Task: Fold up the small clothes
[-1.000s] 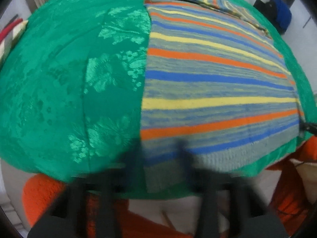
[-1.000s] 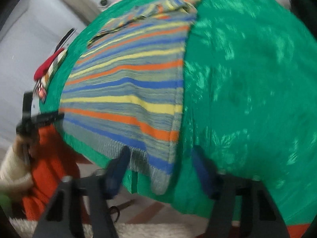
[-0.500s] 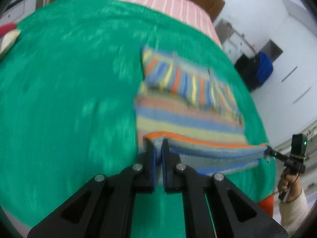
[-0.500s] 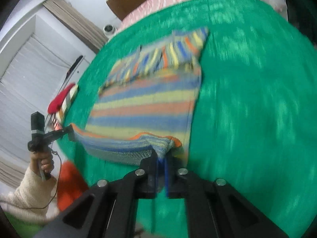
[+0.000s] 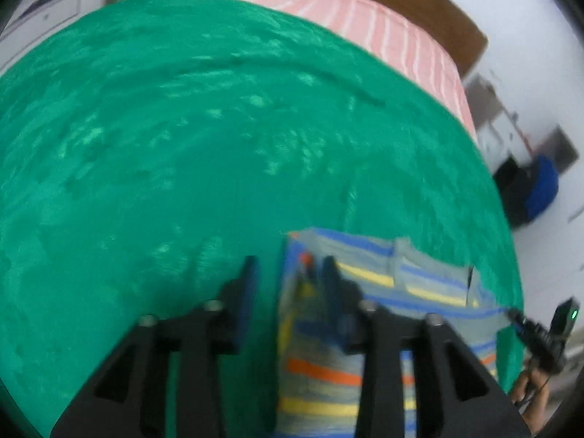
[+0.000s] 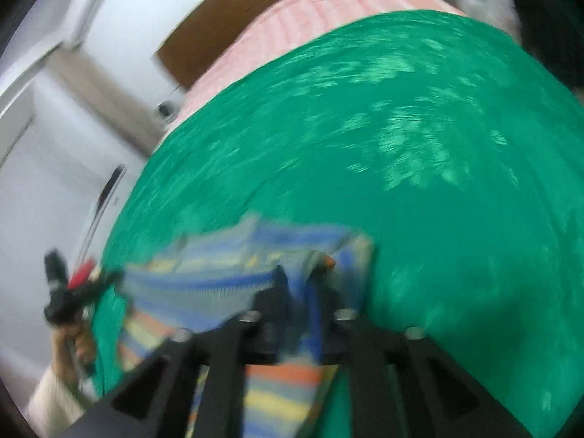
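Striped knit folded on the green bed cover

The knit, grey with blue, yellow and orange stripes, lies doubled over on itself at the cover's 5 o'clock edge, its upper layer's stripes running crosswise and its folded-over edge slightly rumpled.

Two black hand-held grippers and a cream sleeve

Left hand-held gripper: black angular fingers, blue pads, silver screws. Right hand-held gripper: same build. Cream knit sleeve.

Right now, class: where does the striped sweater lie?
In both wrist views the striped sweater lies folded on the green bedspread, by its near edge, under both grippers.
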`<state>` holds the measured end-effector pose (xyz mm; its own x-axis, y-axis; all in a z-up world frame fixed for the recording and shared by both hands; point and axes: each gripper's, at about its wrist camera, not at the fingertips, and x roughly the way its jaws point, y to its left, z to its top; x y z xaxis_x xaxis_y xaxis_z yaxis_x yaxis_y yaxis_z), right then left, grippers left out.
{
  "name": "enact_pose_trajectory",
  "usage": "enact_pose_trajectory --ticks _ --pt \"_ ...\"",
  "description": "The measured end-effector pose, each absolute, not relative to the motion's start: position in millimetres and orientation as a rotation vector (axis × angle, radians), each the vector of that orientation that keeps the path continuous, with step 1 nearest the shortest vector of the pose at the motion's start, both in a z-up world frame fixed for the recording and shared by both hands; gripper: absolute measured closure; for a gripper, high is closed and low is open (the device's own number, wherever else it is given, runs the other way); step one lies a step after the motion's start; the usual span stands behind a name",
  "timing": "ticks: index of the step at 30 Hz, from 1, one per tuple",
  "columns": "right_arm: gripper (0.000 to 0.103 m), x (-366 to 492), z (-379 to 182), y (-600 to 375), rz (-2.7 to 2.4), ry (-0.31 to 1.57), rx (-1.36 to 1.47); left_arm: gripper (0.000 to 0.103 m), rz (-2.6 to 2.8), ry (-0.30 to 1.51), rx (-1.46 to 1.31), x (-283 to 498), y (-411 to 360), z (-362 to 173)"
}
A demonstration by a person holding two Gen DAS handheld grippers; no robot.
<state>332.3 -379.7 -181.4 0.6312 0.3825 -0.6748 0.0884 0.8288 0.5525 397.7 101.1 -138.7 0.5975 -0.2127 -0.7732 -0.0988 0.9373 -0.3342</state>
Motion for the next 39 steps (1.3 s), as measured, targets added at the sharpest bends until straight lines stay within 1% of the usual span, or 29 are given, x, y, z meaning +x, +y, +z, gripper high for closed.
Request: enact_pose_trajectory --ticks 1,3,5,8,11,13,14,15,17,20,21,22,23,24,26,30,32,34,37,39 --pt "0.07 328 -180 -386 0.169 0.864 0.607 0.044 -0.073 0.907 -0.369 389 110 -135" --pt "0.07 313 -169 -392 0.164 0.819 0.594 0.034 -0.06 0.875 -0.34 370 124 -130" --pt "0.07 295 -153 -385 0.188 0.813 0.502 0.031 -0.066 0.864 -0.299 343 132 -127" --pt "0.069 289 -142 -359 0.321 0.888 0.447 0.024 -0.108 0.872 -0.251 308 134 -135" --pt "0.068 304 -152 -316 0.491 1.062 0.492 0.021 -0.074 0.874 -0.149 280 126 -152" --pt "0.068 329 -172 -290 0.531 1.178 0.521 0.015 -0.033 0.872 -0.136 268 125 -165" --pt "0.068 345 -183 -283 0.524 1.223 0.541 0.015 -0.015 0.879 -0.15 263 126 -172" --pt "0.068 368 -194 -279 0.488 1.229 0.584 0.015 0.002 0.897 -0.173 258 127 -183" --pt "0.068 399 -190 -280 0.453 1.13 0.623 0.015 0.028 0.88 -0.16 248 124 -193" --pt "0.066 405 -161 -285 0.434 0.929 0.693 0.011 0.047 0.821 -0.087 241 117 -199" --pt "0.063 401 -150 -285 0.449 0.891 0.722 0.01 0.05 0.818 -0.084 242 116 -200" --pt "0.057 401 -143 -281 0.453 0.891 0.71 0.008 0.053 0.817 -0.088 244 117 -203" --pt "0.055 395 -134 -272 0.479 0.913 0.661 0.008 0.054 0.816 -0.091 246 117 -205" --pt "0.055 389 -130 -260 0.513 0.939 0.614 0.007 0.054 0.816 -0.09 247 117 -206" --pt "0.055 374 -127 -224 0.586 1.05 0.481 0.007 0.054 0.809 -0.088 247 117 -207" --pt "0.055 368 -160 -157 0.655 1.289 0.348 0.007 0.05 0.797 -0.095 245 119 -207" --pt "0.055 387 -176 -130 0.639 1.303 0.317 0.006 0.048 0.796 -0.098 242 119 -208" --pt "0.055 407 -180 -121 0.604 1.217 0.359 0.006 0.043 0.794 -0.104 242 120 -209" --pt "0.055 428 -162 -119 0.545 1.032 0.479 0.005 0.034 0.791 -0.115 243 122 -209" --pt "0.055 424 -150 -120 0.566 0.954 0.573 0.004 0.029 0.788 -0.116 242 122 -209"
